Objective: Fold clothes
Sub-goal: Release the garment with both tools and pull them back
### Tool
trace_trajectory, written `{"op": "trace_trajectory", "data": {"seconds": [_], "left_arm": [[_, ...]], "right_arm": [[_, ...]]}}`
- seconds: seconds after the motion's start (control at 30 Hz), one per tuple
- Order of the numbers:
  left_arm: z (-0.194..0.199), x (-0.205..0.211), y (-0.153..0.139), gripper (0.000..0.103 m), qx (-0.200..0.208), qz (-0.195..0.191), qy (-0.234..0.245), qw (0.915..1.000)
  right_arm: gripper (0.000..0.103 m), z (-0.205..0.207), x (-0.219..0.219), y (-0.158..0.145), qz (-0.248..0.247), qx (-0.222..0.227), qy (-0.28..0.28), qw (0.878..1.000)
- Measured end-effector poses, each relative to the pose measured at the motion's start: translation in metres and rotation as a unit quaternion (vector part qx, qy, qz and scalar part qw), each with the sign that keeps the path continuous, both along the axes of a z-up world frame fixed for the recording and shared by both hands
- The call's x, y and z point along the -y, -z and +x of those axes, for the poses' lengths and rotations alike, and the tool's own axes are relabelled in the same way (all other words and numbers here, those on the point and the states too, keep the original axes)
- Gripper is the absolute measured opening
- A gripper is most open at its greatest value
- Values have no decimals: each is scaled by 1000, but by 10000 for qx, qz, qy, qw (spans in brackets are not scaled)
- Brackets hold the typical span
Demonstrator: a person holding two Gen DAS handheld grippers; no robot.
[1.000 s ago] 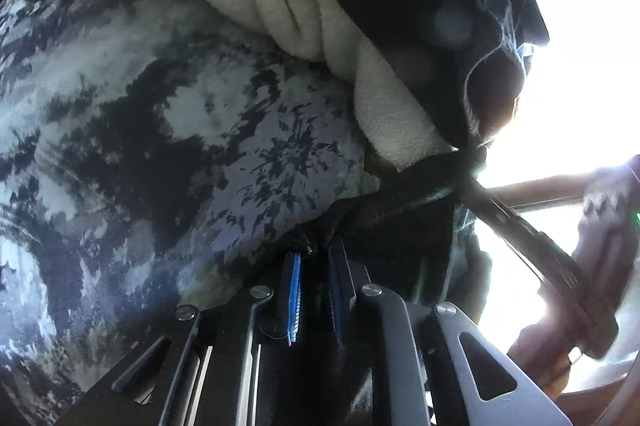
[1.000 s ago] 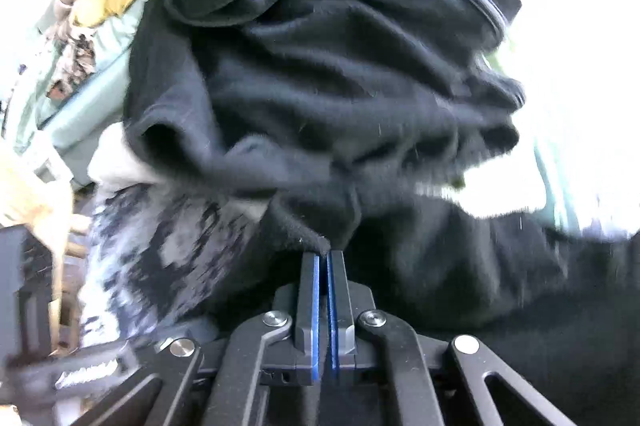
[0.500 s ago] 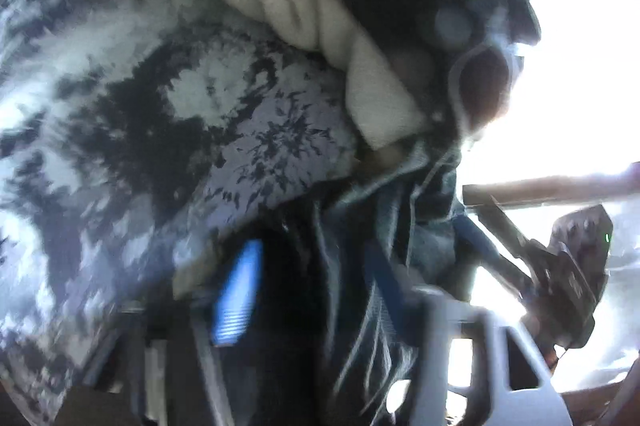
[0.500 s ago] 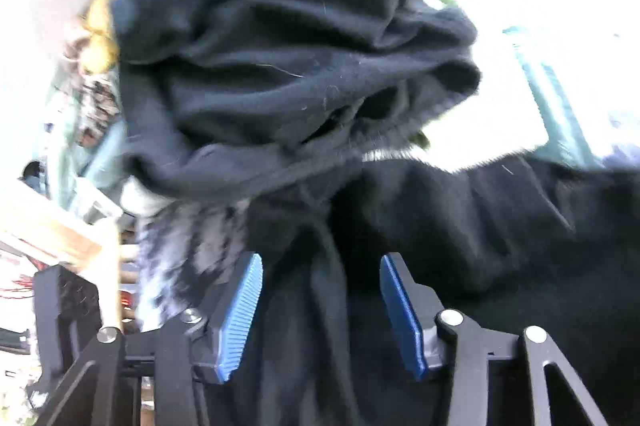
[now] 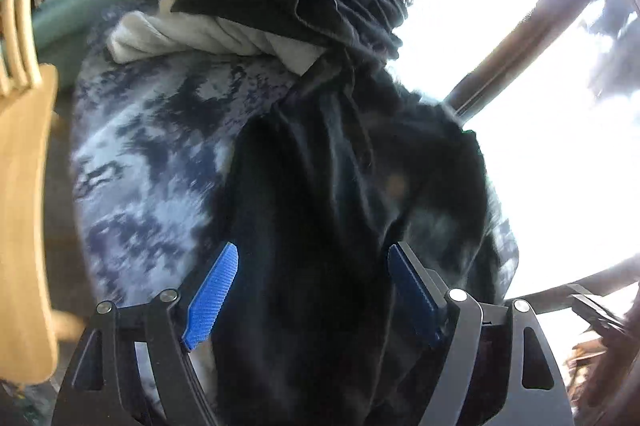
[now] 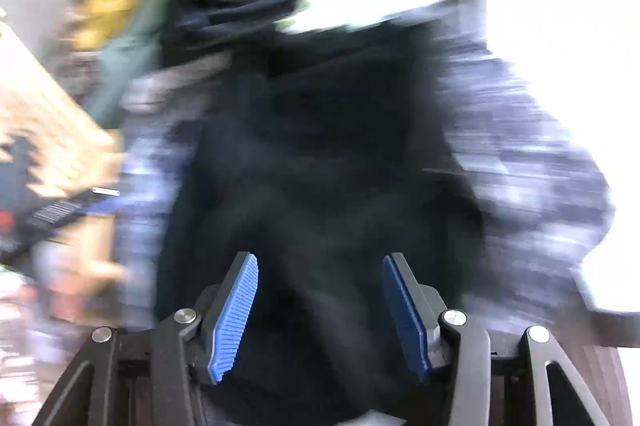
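Progress: early by the look of it; nothing visibly folded.
Tie-dye fabric [image 5: 152,161]: spread across frame left.
Black garment [image 5: 328,185]: centre frame, loose and crumpled.
Left gripper [image 5: 312,290]: spread, holding nothing.
Right gripper [image 6: 318,306]: spread, empty; view blurred.

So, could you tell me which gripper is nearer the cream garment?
Left, probably. The left gripper is open below the cream garment; the right gripper, open, sees it farther off, blurred.
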State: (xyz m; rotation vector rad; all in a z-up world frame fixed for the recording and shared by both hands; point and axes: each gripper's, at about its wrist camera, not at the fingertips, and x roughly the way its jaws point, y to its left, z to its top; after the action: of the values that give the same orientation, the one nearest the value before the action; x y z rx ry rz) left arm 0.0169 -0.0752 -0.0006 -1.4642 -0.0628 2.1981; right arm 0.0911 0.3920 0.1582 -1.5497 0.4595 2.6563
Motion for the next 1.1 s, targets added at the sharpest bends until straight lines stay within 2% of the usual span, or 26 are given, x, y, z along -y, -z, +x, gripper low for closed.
{"op": "trace_trajectory", "data": {"seconds": [0.03,0.07,0.1,0.13,0.17,0.2,0.27,0.33,0.47,0.53,0.63,0.7,0.83,0.87,0.93,1.1], "left_arm": [[3,-2,1,80,13,0,16,10000],[5,-4,1,80,27,1,33,10000],[8,-2,-1,80,81,51,34,9999],[12,-1,-3,80,136,103,34,9998],[14,0,-4,80,156,152,7,9998],[16,3,-6,80,124,146,-2,9998],[21,1,-8,80,51,124,-9,9999],[29,4,-10,80,32,103,16,9999],[39,7,-11,80,14,104,4,9999],[38,11,-10,80,38,99,-57,9999],[37,17,-7,80,72,148,-148,9998],[37,20,-5,80,110,189,-202,9996],[34,22,1,80,180,197,-268,9993],[33,21,1,80,189,210,-283,9992],[33,20,2,80,212,258,-306,9990],[38,16,3,80,229,290,-244,9990]], "right_arm": [[56,18,-4,-5,341,-80,168,9992],[63,37,-11,-11,747,-146,449,9961],[72,54,-19,-16,1279,-154,862,9879],[75,63,-23,-16,1649,-155,1160,9793],[76,72,-29,-15,1935,-197,1431,9704],[76,79,-34,-12,2021,-272,1587,9660],[76,82,-40,3,1738,-364,1694,9694],[75,78,-42,26,1167,-417,1627,9789],[75,52,-27,64,284,-732,1448,9863],[75,37,-15,77,-216,-1052,1287,9858],[76,30,3,82,-750,-1866,981,9746],[77,24,17,85,-616,-2149,811,9713],[78,23,37,77,-314,-2365,422,9702],[78,22,43,76,-89,-2385,396,9703],[78,20,55,79,189,-2345,289,9715],[78,3,68,90,282,-1955,-54,9803]]}}
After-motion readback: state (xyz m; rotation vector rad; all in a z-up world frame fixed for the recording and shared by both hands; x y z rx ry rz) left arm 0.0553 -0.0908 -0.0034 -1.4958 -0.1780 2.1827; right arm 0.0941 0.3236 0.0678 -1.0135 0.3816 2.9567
